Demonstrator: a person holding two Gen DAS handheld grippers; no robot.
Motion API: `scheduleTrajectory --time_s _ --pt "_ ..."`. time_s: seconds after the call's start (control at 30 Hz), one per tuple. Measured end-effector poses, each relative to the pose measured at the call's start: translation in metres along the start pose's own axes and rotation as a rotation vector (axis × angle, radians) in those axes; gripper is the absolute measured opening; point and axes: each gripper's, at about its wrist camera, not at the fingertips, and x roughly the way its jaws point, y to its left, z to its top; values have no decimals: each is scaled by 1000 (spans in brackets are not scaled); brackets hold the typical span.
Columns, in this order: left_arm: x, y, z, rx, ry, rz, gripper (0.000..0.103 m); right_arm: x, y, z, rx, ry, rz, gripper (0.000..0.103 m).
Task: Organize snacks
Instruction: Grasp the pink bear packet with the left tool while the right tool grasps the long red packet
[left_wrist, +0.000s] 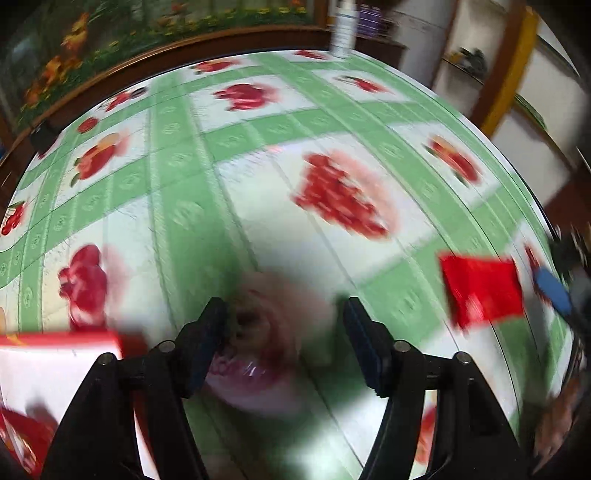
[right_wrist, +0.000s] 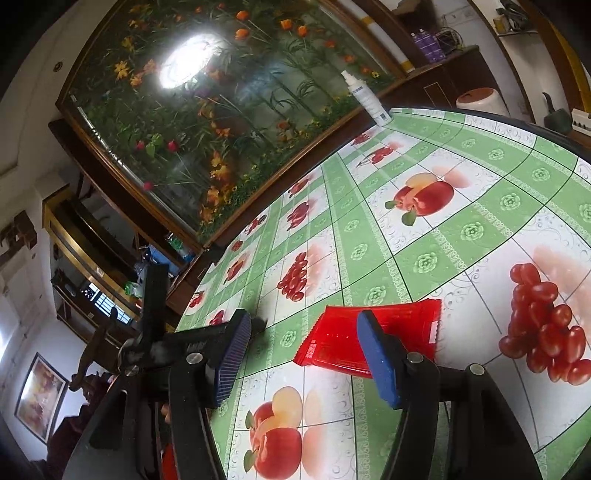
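Left wrist view motion-blurred: left hand-held gripper (left_wrist: 284, 332) jaws apart over bench (left_wrist: 258, 122), nothing clamped. Flat red foil snack packet (right_wrist: 347, 341) lies lower centre, partly hidden by right hand-held gripper (right_wrist: 306, 354) (jaws apart, empty). Red-white box (left_wrist: 55, 354) cut off lower left.

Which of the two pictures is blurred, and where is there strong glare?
Left wrist view: blurred throughout, tablecloth fruit prints and red packet smeared. Right wrist view: sharp, red packet crisp; strong white glare on the glass of the flower picture. Both bend straight lines.
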Motion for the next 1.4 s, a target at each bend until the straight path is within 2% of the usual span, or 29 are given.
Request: scheduleTrajectory --time_s 0.13,0.3,0.43,0.47,0.5,0.63,0.7,0.73,0.97,1.03,1.13,1.17,1.23,1.27,1.3,1.4 --pt "-21 -31 -38 44 -30 -22 73 3 -3 0 11 15 -20 64" --pt "-53 -66 -89 123 -62 -95 73 3 -8 3 23 7 -54 67" --pt "-71 -58 -110 48 -76 -138 73 3 -12 21 -9 -32 -91 76" --pt "-74 -53 -110 25 -79 -138 73 6 -14 26 -13 -25 -90 80" --pt "-77 -47 -108 -3 -87 -133 73 16 -18 32 -14 18 -91 82" --pt "-84 -16 -91 -126 -112 -89 73 42 -37 35 51 166 -96 82" --pt "-82 -6 -82 -163 -111 -72 73 40 -32 32 16 186 -66 82" --pt "-80 -2 -78 -169 -108 -55 73 42 -29 28 -28 230 -55 82" --pt "-70 -1 -63 -80 -71 41 73 44 7 1 -338 309 -109 86" --pt "-67 2 -57 -88 -65 43 73 49 18 -9 -419 323 -146 88" --pt "-64 5 -49 -158 -56 27 73 48 24 -14 -447 336 -146 89" --pt "-63 5 -45 -189 -53 21 75 46 23 -14 -446 332 -151 86" --pt "-57 5 -36 -262 -41 13 75 45 20 -12 -439 323 -168 67" --pt "-54 5 -33 -291 -35 12 75 45 18 -11 -431 323 -175 44" --pt "-51 4 -29 -323 -28 17 75 45 17 -10 -421 323 -167 39" --pt "-40 4 -19 -430 -1 43 75 47 15 -8 -406 321 -164 36"
